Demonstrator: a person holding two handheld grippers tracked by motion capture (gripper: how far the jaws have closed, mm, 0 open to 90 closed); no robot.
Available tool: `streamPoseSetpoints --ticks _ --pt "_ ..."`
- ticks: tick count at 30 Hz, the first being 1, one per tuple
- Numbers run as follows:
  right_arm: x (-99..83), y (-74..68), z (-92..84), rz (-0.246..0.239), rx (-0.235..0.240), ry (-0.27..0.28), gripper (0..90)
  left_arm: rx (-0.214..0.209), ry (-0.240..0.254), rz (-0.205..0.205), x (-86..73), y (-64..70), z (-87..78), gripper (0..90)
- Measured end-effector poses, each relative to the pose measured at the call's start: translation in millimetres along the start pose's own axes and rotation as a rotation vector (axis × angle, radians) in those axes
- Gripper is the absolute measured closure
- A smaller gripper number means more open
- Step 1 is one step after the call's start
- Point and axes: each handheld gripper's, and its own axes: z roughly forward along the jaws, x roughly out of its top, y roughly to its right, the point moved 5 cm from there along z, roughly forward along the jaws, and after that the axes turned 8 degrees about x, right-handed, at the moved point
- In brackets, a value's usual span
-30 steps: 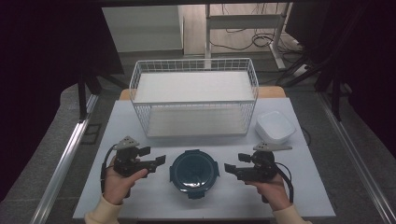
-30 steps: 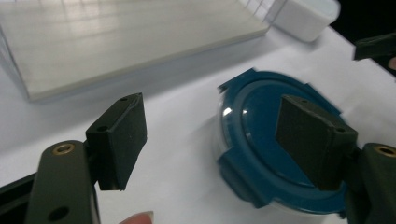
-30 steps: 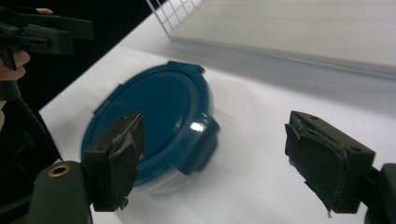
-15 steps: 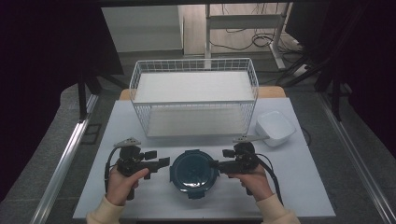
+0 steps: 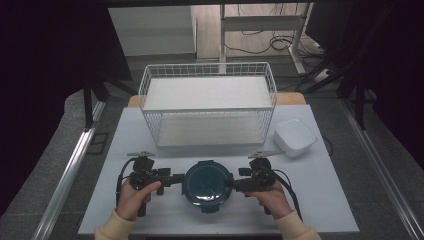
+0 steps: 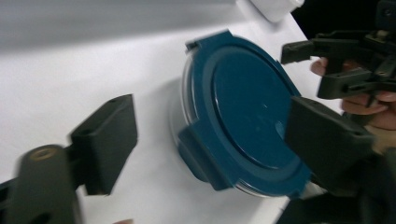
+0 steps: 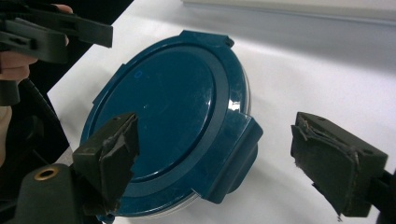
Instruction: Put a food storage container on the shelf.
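Resting on the white worktop [image 5: 320, 200] near its front edge, a round container with a dark blue lid [image 5: 207, 185] sits between two hand-held tools. The left claw [image 5: 176, 179] comes at it from the left, and its jaws have just been opening; they stand spread, one on either side of the lid's side latch [image 6: 198, 156], without pressing on it. The right claw [image 5: 231, 183] meets the container from the opposite side, its jaws also having just been opening and now spread around the latch [image 7: 236, 156] on that side, not pinching it. In the right gripper view one jaw hangs over the lid's edge and the other stands apart over bare worktop. Behind the container stands a white wire basket [image 5: 207, 107], and a white square bowl [image 5: 295, 137] sits just beside the basket's right front corner, well apart from the container.
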Motion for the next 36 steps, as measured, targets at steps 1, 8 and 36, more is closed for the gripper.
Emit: streamPoseSetpoints --ticks 1,8,36 --pt "-0.6 -0.1 1.0 0.004 0.003 -0.005 14.5 -0.014 -0.008 -0.014 -1.1 0.0 1.2 15.2" --pt "-4.5 -1.1 8.9 0.043 0.034 -0.030 12.7 -0.081 -0.040 -0.086 -10.1 0.2 11.6 15.3" --pt "-20.4 6.5 36.2 0.305 0.143 -0.071 16.8 -0.134 -0.066 -0.191 -38.1 4.9 42.3 27.1"
